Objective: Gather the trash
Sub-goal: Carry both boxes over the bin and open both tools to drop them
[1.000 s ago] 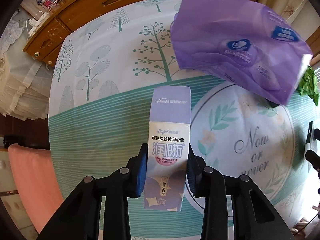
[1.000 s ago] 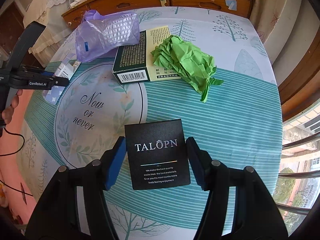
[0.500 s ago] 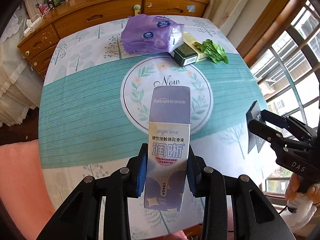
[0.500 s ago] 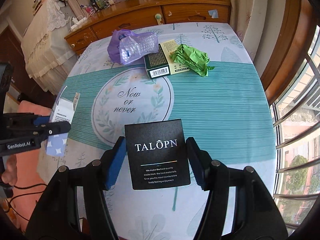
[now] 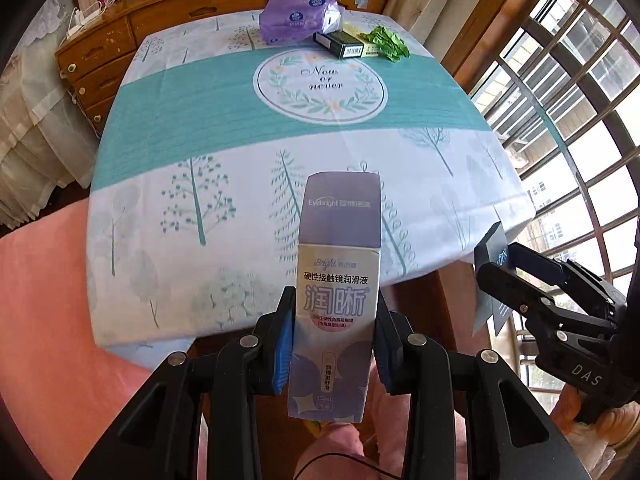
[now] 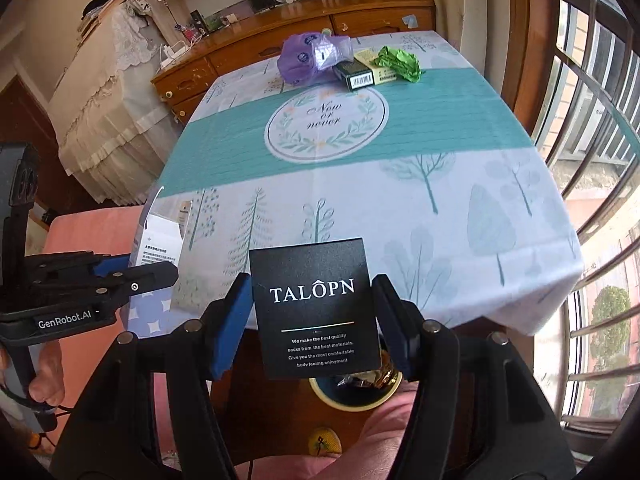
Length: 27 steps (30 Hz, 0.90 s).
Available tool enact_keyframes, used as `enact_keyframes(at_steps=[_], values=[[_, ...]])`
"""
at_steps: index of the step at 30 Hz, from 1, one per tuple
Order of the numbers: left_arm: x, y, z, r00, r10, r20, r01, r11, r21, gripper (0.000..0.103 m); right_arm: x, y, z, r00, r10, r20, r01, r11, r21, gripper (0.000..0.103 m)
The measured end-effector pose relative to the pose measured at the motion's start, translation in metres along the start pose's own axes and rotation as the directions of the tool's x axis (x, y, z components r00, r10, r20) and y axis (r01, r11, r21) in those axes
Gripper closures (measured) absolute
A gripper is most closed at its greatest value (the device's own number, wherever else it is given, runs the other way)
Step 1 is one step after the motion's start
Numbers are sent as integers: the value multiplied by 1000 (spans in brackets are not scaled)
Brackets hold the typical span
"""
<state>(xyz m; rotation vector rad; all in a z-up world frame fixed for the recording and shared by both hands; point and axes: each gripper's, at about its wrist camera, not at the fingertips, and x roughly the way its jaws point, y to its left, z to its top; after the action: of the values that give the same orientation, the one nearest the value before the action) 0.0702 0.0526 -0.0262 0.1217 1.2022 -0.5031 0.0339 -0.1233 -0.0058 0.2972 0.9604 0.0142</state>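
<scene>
My left gripper point(image 5: 333, 340) is shut on a tall lilac and white eye-drop carton point(image 5: 336, 276), held past the near edge of the table point(image 5: 240, 160). The right gripper point(image 6: 314, 320) is shut on a black TALOPN card packet point(image 6: 314, 304), also off the near edge. Directly below the packet sits a round bin point(image 6: 352, 394) with a yellow rim and wrappers inside, partly hidden. At the table's far end lie a purple plastic bag point(image 6: 310, 56), a dark green box point(image 6: 354, 74) and crumpled green paper point(image 6: 400, 62). Each gripper shows in the other's view: the right point(image 5: 532, 292), the left point(image 6: 120, 276).
A wooden dresser point(image 6: 280, 44) stands behind the table. A pink seat point(image 5: 44, 320) lies at the left, and a barred window point(image 6: 600, 160) runs along the right. A person's hand point(image 6: 44, 376) grips the left handle.
Both grippers pulled back from over the table to beyond its near edge, carrying the carton and the black packet. The trash at the far end now looks small and distant. The bin came into view.
</scene>
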Motion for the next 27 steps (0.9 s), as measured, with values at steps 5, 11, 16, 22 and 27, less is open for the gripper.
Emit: enact_keyframes(at_steps=[5,11,16,22,27], values=[[23,-10,-37,999,4,-54,-2,999,36,70,6,2,-51,996,-1,-86,6,998,56,45],[71,-24,-73,994,-50,-101,52,999,15,69,29,-16,-92,984,-19,-178,38,993,108,45],[143,-29,-110,989,-64,-130,64,998,-6,69,83,-46,-130,969,-28,-246,66,987,147,45],[252,-13,-147,986,-56,-154,46,997,-64,69,182,-85,-187,955,0,-297,55,983,175,44],[331,9,-167,985,-66,-160,47,992,-119,68,269,-119,-226,949,37,-315,38,973,226,44]])
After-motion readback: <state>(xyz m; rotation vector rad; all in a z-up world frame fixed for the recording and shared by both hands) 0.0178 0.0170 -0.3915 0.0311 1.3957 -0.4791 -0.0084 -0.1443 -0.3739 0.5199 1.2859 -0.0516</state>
